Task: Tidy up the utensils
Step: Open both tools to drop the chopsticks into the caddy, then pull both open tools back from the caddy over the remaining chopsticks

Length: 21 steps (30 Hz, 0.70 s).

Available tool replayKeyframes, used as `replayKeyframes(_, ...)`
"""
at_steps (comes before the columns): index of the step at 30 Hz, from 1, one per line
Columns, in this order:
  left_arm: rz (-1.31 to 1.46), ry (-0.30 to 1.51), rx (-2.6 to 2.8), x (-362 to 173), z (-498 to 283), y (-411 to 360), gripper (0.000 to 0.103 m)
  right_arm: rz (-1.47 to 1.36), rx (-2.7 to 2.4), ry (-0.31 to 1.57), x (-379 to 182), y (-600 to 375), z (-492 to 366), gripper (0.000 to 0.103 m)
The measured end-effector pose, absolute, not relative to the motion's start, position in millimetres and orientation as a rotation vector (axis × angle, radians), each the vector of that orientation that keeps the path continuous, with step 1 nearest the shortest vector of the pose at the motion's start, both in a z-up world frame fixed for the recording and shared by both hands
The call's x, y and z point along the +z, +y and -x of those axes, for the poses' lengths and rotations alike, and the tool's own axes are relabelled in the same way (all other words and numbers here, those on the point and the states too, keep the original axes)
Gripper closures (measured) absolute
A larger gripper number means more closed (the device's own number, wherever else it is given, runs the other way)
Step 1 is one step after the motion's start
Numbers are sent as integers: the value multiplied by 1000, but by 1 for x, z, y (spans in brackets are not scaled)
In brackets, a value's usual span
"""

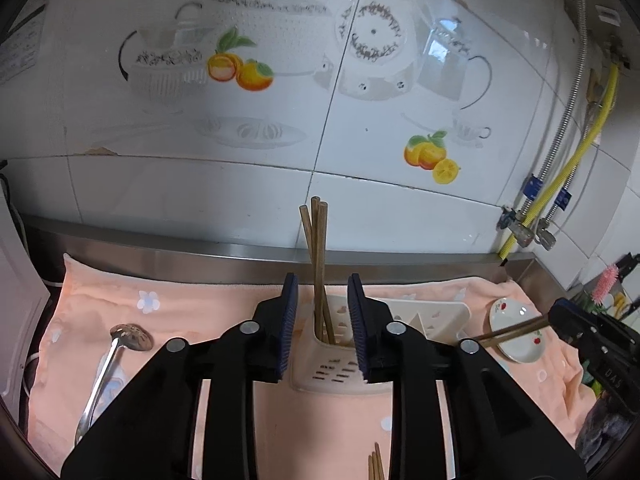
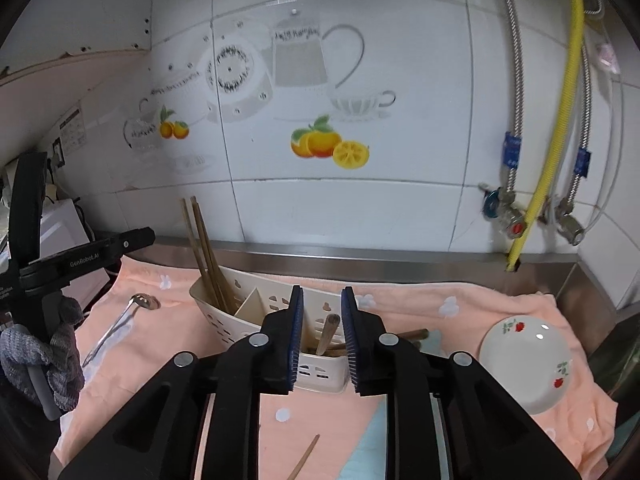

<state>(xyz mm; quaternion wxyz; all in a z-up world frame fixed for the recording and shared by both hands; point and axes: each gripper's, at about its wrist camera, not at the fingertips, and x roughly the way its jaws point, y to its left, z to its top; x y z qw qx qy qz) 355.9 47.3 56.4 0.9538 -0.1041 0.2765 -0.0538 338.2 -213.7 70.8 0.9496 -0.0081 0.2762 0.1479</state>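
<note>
We have chopsticks (image 1: 318, 264) standing in the holder (image 1: 340, 360); both the left gripper (image 1: 322, 328) and right gripper (image 2: 320, 334) stand apart, empty. The ladle (image 1: 108, 360) and loose chopsticks (image 1: 376, 464) remain out.

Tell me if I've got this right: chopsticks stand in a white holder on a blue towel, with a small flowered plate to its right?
Nearly. The towel is peach-pink, not blue, as the right wrist view shows. The chopsticks, white holder and plate are as you say.

Ahead of my left gripper (image 1: 322, 330): upright chopsticks (image 1: 318, 264) stand between my jaws
Left side: bare towel (image 1: 192, 312), ladle (image 1: 108, 364) lying there
Right side: plate (image 2: 528, 364) near the towel's edge
Behind: steel ledge (image 2: 360, 254) and wall block the way
</note>
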Motion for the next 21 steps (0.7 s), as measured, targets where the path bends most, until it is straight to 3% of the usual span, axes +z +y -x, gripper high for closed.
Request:
replayKeyframes(5, 202, 540, -101, 59, -329, 49, 59, 21, 294, 540, 75, -219, -311, 74)
replayKeyframes(7, 203, 539, -103, 58, -320, 51, 49, 22, 299, 539, 73, -219, -301, 67)
replayKeyframes(11, 197, 530, -96, 55, -295, 54, 45, 55, 293, 528, 67, -214, -276, 60)
replayKeyframes(14, 205, 526, -85, 52, -278, 59, 33, 75, 291, 520, 62, -209, -258, 58)
replayKeyframes(17, 215, 522, -89, 48, -262, 64, 32, 57, 305, 529, 56, -208, -243, 53)
replayKeyframes(21, 221, 507, -75, 44, -240, 69, 22, 47, 307, 533, 47, -207, -226, 49)
